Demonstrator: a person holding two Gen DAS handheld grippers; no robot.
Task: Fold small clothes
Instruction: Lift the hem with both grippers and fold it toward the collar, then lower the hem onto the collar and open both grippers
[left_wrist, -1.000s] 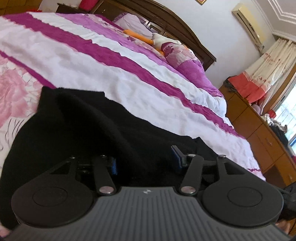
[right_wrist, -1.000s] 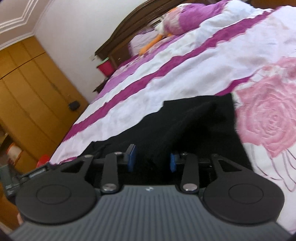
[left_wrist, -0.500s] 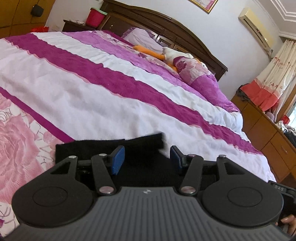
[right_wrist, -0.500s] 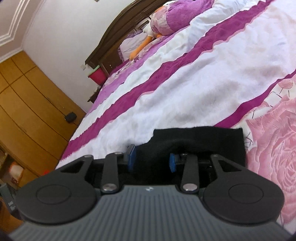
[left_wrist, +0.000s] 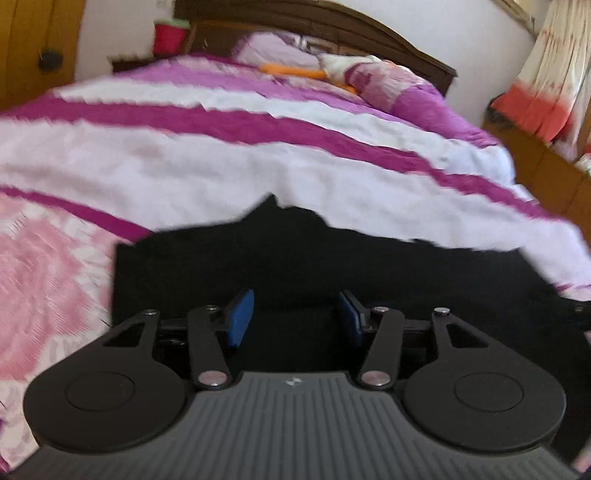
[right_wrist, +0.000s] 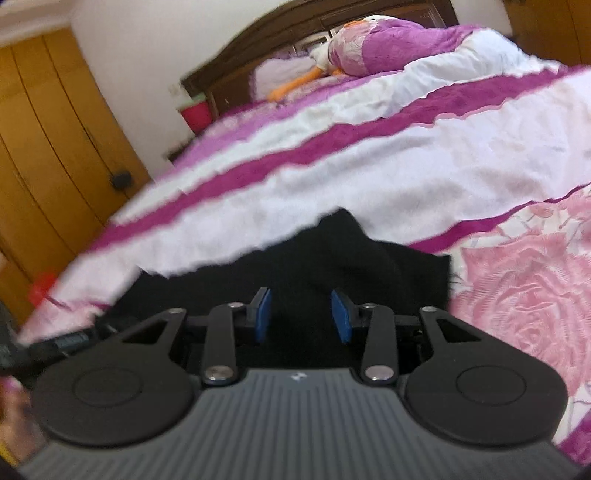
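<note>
black garment (left_wrist: 295, 258) lies beneath both wide, empty jaws on the bed (left_wrist: 221, 166).

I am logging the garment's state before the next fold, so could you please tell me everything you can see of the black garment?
The black garment is a dark, matte, soft-looking cloth lying on the striped and rose-patterned bedspread. Its far edge is uneven, rising to a small peak; its left corner looks squared. The right wrist view shows rumpled folds. The left hand-held gripper and right hand-held gripper are both open over it, pinching no cloth. Blur hides seams and details.
</note>
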